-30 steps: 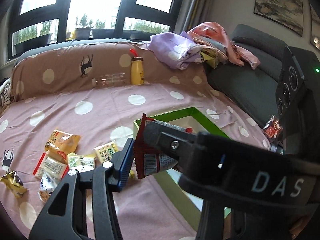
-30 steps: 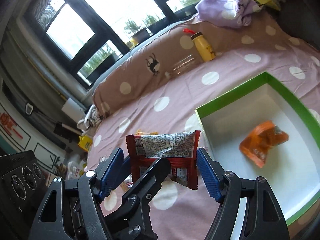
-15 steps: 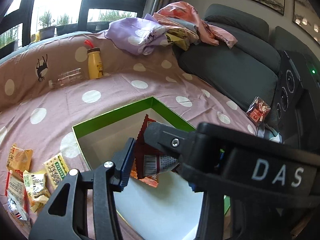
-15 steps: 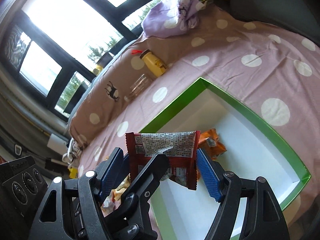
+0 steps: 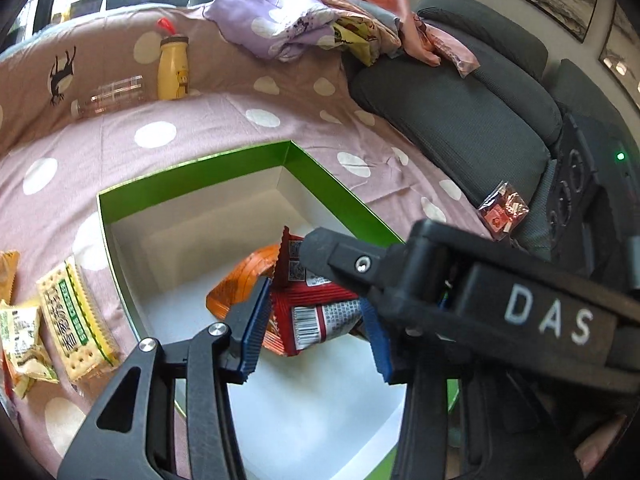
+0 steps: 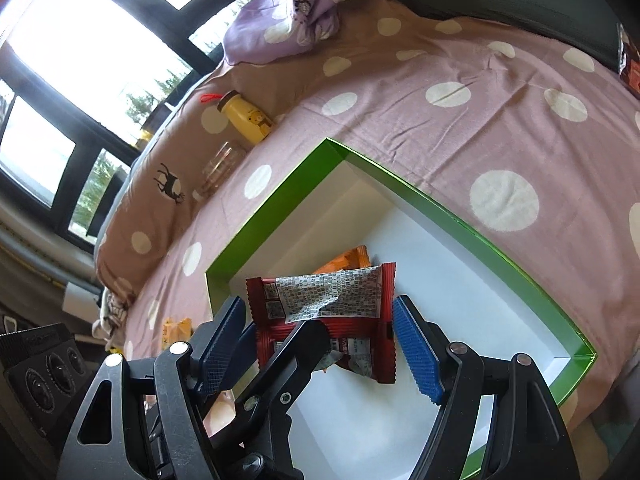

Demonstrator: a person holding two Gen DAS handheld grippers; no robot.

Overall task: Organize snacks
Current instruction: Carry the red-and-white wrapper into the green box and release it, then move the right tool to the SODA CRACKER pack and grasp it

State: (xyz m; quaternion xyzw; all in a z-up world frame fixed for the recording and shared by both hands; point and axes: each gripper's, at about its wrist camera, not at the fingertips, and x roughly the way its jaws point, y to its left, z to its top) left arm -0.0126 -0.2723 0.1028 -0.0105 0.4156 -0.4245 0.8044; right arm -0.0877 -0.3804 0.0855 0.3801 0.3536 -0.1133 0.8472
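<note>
Left tongs [image 5: 316, 328] pinching crinkly red foil snack packet [image 5: 320, 312] over green-rimmed white cardboard box [image 5: 200, 184], right tongs [image 6: 320, 344] spread round it; releasing early risks snagging the 12 o'clock orange packet [image 5: 244, 280].

My other gripper's finger [image 6: 296, 356] covers the red packet's [image 6: 352, 320] lower middle, most of the orange packet [image 6: 344, 262] hides behind it, print's too tiny to read.
</note>
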